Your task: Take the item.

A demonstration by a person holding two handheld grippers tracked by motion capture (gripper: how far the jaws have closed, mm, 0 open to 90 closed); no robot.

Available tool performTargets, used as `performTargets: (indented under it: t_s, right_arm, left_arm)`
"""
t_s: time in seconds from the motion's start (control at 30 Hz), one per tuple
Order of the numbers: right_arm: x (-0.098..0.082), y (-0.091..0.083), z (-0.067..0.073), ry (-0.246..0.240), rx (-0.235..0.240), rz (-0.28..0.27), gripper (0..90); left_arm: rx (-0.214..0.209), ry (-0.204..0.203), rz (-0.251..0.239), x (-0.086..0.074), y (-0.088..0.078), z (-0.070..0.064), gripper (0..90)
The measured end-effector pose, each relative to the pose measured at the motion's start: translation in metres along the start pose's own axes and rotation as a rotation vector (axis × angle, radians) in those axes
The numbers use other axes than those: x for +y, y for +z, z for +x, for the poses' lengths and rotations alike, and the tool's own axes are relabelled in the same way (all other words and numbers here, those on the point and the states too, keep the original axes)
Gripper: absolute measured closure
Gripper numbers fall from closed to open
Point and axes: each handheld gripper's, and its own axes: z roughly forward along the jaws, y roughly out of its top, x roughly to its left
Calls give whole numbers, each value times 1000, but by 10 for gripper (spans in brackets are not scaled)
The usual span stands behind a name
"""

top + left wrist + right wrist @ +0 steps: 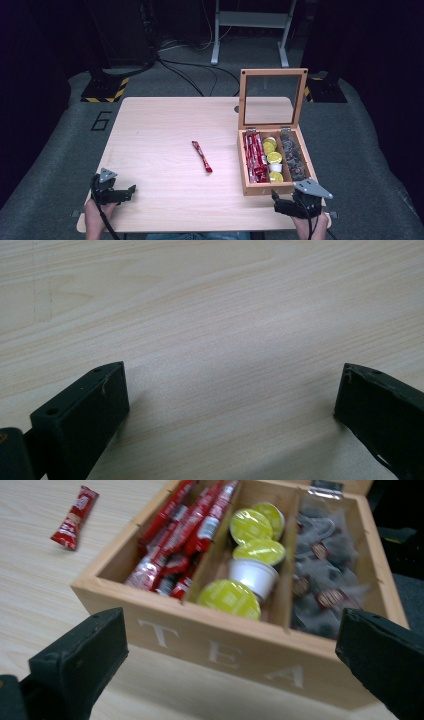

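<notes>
An open wooden tea box (pixel 243 165) (pixel 240 652) stands at the table's right side, its glass lid (pixel 272 97) upright. Its left compartment holds red sachets (pixel 254 155) (pixel 175 535), the middle one yellow-lidded pods (pixel 273 158) (pixel 252 527), and the right one dark tea bags (pixel 294 157) (pixel 325 565). One loose red sachet (pixel 202 156) (pixel 74 517) lies on the table to the box's left. My right gripper (pixel 279 204) (pixel 232 645) is open just in front of the box. My left gripper (pixel 131 191) (pixel 230 390) is open over bare wood near the front left corner.
The light wooden table (pixel 160 130) has its front edge close under both hands. Grey carpet surrounds it, with cables (pixel 190 67) and a white stand (pixel 250 30) on the floor behind.
</notes>
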Motion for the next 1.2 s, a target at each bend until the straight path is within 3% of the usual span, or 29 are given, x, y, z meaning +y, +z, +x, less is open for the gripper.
performTargets:
  t_s: [0.27,0.57,0.67,0.97,1.2]
  right_arm:
    - [-33,-7,-29,64,-62,11,0]
    - [-72,24,-53,167,-93,51,0]
    - [-81,32,-60,178,-108,66,0]
    - [-91,40,-67,212,-127,66,0]
    - [-90,42,-66,194,-143,74,0]
  left_arm:
    - [1,-1,1,0,0,0,5]
    - [2,-9,-6,0,0,-1,5]
    - [1,-10,-7,0,1,-1,5]
    - [0,0,1,0,0,0,5]
    - [1,-11,-7,0,1,-1,5]
